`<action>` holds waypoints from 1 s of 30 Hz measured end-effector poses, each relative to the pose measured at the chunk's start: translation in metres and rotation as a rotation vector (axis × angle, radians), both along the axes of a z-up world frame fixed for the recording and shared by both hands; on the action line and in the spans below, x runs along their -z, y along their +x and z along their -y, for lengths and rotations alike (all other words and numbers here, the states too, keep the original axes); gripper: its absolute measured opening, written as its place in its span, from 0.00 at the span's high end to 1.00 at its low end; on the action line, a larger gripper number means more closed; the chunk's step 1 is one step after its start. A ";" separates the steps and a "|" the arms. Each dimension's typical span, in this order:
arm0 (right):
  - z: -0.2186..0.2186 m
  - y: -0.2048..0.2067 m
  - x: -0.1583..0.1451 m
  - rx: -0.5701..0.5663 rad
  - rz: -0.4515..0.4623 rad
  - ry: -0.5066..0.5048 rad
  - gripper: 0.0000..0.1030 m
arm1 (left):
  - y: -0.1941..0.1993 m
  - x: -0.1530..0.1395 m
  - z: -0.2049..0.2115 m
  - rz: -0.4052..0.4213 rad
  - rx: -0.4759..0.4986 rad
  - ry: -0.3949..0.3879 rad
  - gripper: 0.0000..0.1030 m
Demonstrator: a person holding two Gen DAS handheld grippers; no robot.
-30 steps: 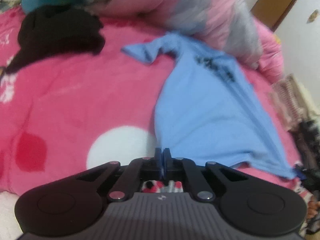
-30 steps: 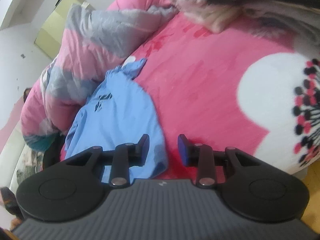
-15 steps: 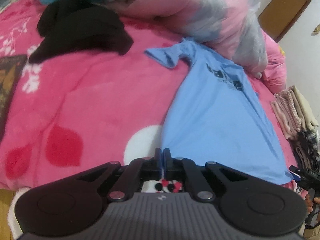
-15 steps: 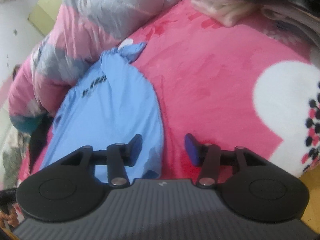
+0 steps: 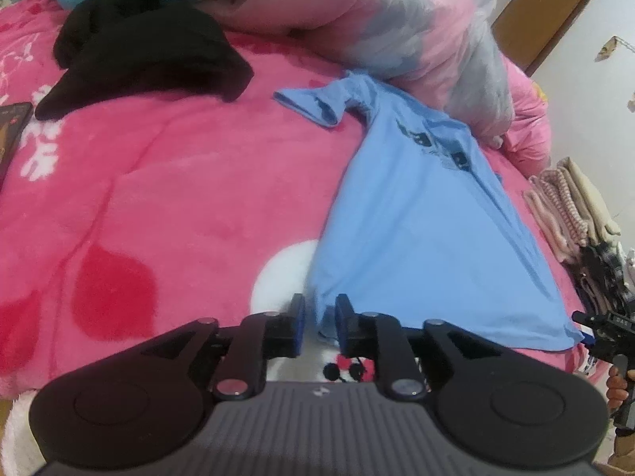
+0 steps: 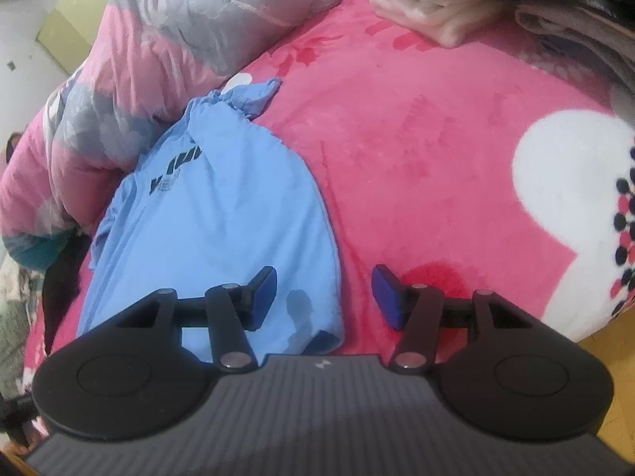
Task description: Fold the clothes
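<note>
Blue shirt (image 5: pixel 416 230) collar under quilt (image 5: pixel 397 31).

Right gripper (image 6: pixel 322 297): fingers (image 6: pixel 262 297) parted, just opened wider, nothing pressed between them; shirt hem corner lies under the gap. Shirt (image 6: pixel 222 214): blue, dark print, spread on the pink blanket (image 6: pixel 416 150), near left. Quilt (image 6: pixel 131 59): pink-grey, bunched, far left. Folded clothes (image 6: pixel 516 4): far right.

Both grippers are black, with ribbed grey bodies, silver screws and blue-padded jaws.
</note>
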State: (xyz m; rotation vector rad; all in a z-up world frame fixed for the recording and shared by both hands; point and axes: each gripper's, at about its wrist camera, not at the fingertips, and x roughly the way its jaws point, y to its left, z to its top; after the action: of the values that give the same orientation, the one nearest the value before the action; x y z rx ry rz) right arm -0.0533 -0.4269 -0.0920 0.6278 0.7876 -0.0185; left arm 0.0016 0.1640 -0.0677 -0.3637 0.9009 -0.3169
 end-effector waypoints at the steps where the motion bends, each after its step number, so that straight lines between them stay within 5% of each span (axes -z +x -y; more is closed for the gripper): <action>1: 0.001 -0.001 0.001 0.006 0.003 0.010 0.45 | -0.001 -0.001 0.001 0.006 0.001 0.001 0.65; 8: -0.001 -0.008 0.006 0.036 0.039 0.039 0.43 | -0.009 -0.006 0.005 0.026 -0.025 0.022 0.43; 19: -0.020 -0.019 0.014 0.073 0.149 0.004 0.19 | -0.028 0.005 0.023 0.082 -0.155 0.036 0.14; 23: -0.029 -0.021 0.015 0.061 0.181 -0.055 0.14 | -0.030 0.006 0.045 0.105 -0.116 0.148 0.01; 25: -0.029 -0.023 0.016 0.053 0.203 -0.039 0.06 | -0.030 0.007 0.056 0.103 -0.092 0.199 0.00; 30: -0.026 -0.027 0.018 0.065 0.221 0.005 0.05 | -0.031 0.010 0.072 0.105 -0.082 0.300 0.00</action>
State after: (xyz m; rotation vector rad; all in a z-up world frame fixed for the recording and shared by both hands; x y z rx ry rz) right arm -0.0799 -0.4005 -0.1098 0.6477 0.5541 -0.0065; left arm -0.0291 0.0916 -0.0780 -0.1052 0.8141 -0.1209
